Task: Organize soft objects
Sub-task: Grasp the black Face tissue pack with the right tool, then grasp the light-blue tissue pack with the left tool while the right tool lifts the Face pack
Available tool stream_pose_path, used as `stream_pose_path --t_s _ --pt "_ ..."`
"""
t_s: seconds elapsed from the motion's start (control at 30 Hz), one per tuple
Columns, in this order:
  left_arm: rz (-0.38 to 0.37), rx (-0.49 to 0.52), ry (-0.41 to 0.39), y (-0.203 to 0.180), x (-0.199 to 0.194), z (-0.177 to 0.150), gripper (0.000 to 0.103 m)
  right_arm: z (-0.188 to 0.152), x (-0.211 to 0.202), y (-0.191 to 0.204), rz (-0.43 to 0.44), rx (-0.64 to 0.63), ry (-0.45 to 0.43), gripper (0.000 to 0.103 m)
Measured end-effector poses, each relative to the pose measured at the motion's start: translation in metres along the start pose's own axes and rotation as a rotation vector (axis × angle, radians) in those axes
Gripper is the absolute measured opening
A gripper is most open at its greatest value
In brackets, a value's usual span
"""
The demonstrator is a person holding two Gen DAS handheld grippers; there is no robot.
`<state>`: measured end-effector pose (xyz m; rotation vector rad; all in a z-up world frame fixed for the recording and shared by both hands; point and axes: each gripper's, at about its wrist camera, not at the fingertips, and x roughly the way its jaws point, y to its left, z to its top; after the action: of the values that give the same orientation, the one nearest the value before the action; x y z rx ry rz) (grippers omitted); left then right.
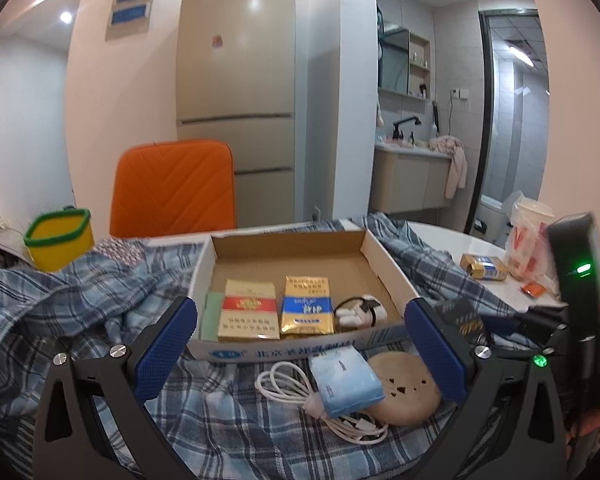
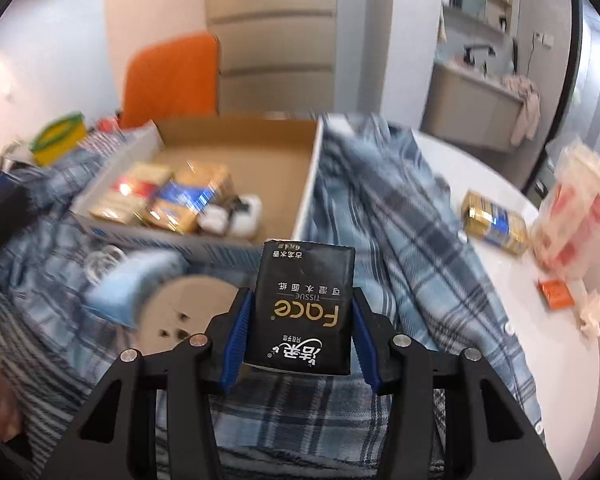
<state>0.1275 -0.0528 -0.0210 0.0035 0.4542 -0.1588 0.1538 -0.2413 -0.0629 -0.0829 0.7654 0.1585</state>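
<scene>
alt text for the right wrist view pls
The right gripper pinches a black soft tissue pack with gold lettering between its blue pads, above a blue plaid cloth. Behind it an open cardboard box holds gold and red packets; the scene is motion-blurred.

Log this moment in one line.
right gripper: shut on black tissue pack | left gripper: open | cardboard box: partly filled

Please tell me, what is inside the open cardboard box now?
Inside the cardboard box lie a red-and-cream pack, a gold-and-blue pack, a pale green flat item and a small white bundle with a black band. The front wall hides their lower edges.
</scene>
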Motion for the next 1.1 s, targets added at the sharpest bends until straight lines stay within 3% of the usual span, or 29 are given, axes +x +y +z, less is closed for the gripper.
stream_pose_path --t_s 0.23,0.4,0.5,0.6,0.7,0.83,0.87,0.9,1.1 --pt "-0.068 -0.047 0.146 0.007 0.024 -0.001 0.091 0.003 0.002 0.001 0.000 0.011 0.010 0.050" --pt "-0.124 -0.114 0.297 0.010 0.045 -0.003 0.075 0.001 0.001 0.000 -0.001 0.009 0.008 0.050" --pt "-0.199 -0.183 0.400 0.014 0.061 -0.011 0.064 0.000 0.001 0.000 0.000 0.011 0.010 0.050" --pt "-0.233 -0.180 0.462 0.012 0.072 -0.023 0.055 0.000 0.002 0.000 0.000 0.009 0.010 0.050" --pt "-0.265 -0.131 0.464 -0.001 0.068 -0.024 0.055 0.000 0.003 0.000 -0.001 0.007 0.013 0.050" --pt "-0.217 -0.051 0.484 -0.016 0.070 -0.028 0.055 0.000 0.003 0.000 -0.001 0.008 0.010 0.050" --pt "-0.203 -0.044 0.490 -0.017 0.071 -0.029 0.052 0.000 0.003 0.000 -0.001 0.009 0.009 0.050" --pt "-0.198 -0.042 0.486 -0.017 0.071 -0.029 0.040 0.000 0.003 0.000 -0.001 0.008 0.008 0.050" --pt "-0.222 -0.013 0.398 -0.020 0.053 -0.025 0.037 -0.001 0.003 0.001 -0.003 0.002 0.014 0.050"
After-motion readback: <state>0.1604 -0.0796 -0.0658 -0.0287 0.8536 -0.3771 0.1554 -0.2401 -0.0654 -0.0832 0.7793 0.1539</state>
